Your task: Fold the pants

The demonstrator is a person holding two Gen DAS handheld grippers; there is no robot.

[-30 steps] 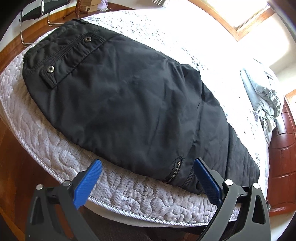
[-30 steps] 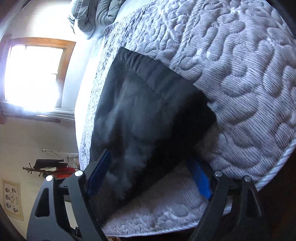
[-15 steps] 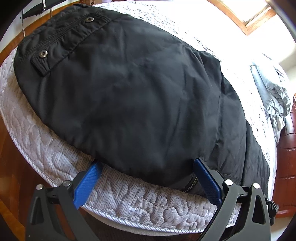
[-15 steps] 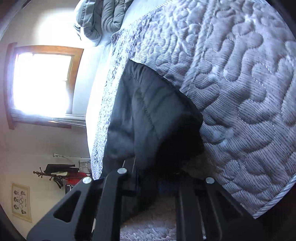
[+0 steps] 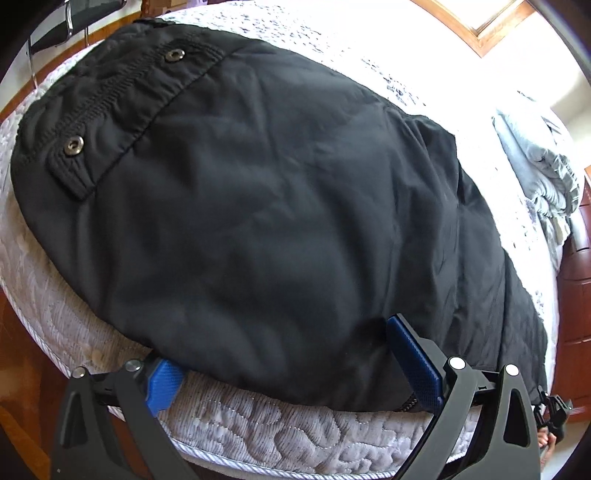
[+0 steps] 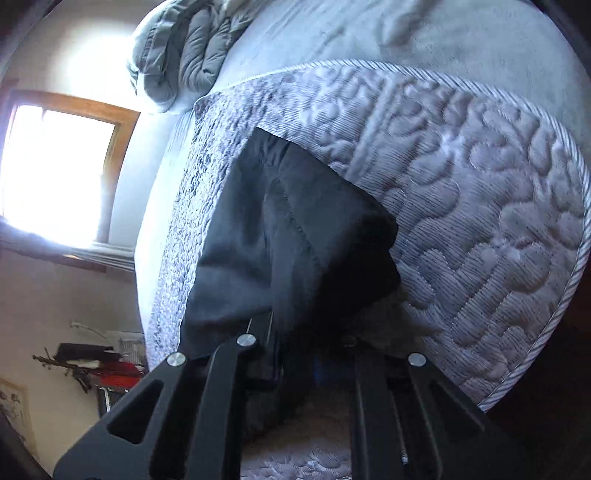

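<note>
Black padded pants (image 5: 258, 206) lie flat on the quilted mattress (image 5: 280, 432), waistband with two metal snaps at the upper left. My left gripper (image 5: 291, 365) is open at the pants' near edge; its blue pads straddle the fabric edge, the left pad partly under the cloth. In the right wrist view the leg end of the pants (image 6: 295, 240) is lifted off the mattress (image 6: 480, 206) and bunched. My right gripper (image 6: 310, 365) is shut on that leg end; its pads are hidden by the cloth.
A folded grey duvet (image 5: 535, 158) lies at the head of the bed, also in the right wrist view (image 6: 184, 51). A wooden bed frame (image 5: 576, 295) and a bright window (image 6: 55, 173) border the bed. A chair (image 5: 74, 18) stands beyond the waistband.
My right gripper closed on the leg end and lifted it off the mattress. My left gripper moved forward until its pads reached the pants' near edge.
</note>
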